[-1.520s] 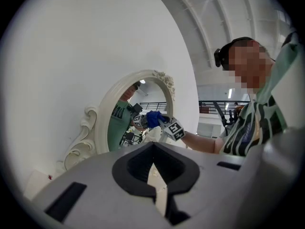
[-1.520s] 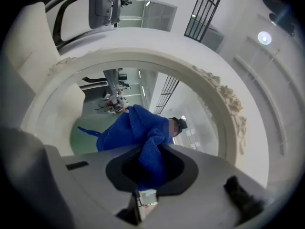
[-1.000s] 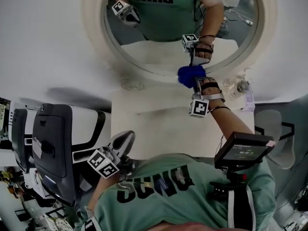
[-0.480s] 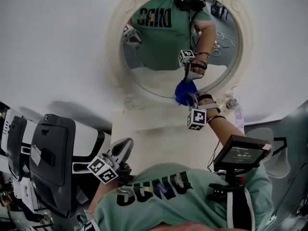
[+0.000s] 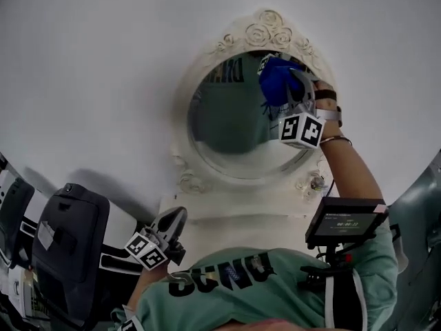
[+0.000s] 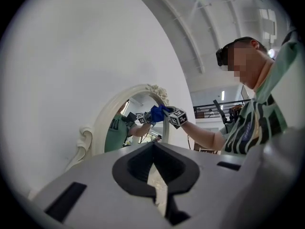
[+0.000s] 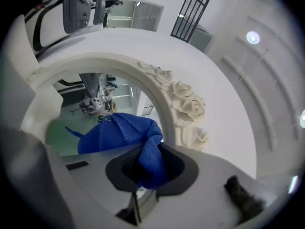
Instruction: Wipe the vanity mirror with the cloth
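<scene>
Backdrop: plain white wall (image 5: 89, 81), with an oval mirror (image 5: 231, 119) standing upright against it on a pale bench (image 5: 241, 229).
Mirror frame: cream and carved, with roses (image 5: 269, 29) at the crown and small scrolls low on each side.
Cloth (image 5: 273, 81): blue and bunched up. It lies against the glass high on the mirror's right side, just below the roses, and its reflection meets it there.
Right tool (image 5: 293, 88): raised to the top of the mirror, jaws clamped on the cloth. One fold fills the gap between the jaws and the rest bulges out ahead towards the glass.
Right arm: bare forearm stretched up along the mirror's right edge, with straps at the wrist.
Left tool (image 5: 176, 219): low, near the bench's left front edge and well apart from the mirror. Its jaws are together with nothing between them, and they point up towards the frame.
Glass: shows a green reflection of the person and the raised arm.
Person: green shirt (image 5: 234, 281) with dark lettering, and a small screen (image 5: 344, 219) mounted at the chest on the right side.
Left of the bench: a dark grey and white object (image 5: 65, 247). I cannot tell what it is.
</scene>
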Demonstrator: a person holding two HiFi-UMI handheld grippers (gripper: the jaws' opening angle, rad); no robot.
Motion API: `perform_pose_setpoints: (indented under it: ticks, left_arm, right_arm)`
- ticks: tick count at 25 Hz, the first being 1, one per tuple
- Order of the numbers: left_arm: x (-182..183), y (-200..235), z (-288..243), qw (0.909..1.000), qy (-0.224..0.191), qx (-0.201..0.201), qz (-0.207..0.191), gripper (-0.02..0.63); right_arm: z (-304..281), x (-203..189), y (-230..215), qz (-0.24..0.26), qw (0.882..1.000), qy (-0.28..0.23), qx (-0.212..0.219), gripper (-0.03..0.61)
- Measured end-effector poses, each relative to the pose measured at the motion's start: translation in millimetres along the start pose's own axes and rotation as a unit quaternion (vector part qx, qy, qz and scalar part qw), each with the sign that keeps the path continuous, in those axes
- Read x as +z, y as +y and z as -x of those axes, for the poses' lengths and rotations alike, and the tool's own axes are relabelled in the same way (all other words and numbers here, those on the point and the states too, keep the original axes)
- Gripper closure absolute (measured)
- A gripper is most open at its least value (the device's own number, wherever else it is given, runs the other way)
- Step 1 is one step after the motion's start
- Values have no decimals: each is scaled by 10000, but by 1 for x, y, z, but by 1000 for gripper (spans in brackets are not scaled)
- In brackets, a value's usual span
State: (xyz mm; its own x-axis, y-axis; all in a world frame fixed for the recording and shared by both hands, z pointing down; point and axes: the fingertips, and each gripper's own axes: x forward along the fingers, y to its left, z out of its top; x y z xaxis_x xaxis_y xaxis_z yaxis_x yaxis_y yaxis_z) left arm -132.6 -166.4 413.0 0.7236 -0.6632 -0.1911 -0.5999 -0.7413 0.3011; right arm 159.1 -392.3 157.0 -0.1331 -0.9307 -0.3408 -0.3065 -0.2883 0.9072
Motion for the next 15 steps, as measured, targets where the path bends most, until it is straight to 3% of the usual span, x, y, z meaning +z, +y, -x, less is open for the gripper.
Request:
perform_pose_setpoints:
  ticks: [6,15]
  left_arm:
    - [2,5,6,10000,-45,26,-4,604]
    - [-8,8,0,9999,89,9,85,604]
  right_arm:
    - [-12,-13,-17,443,9967,336,-583,532]
    - [-22,-15,-5,169,9982,422,-382,532]
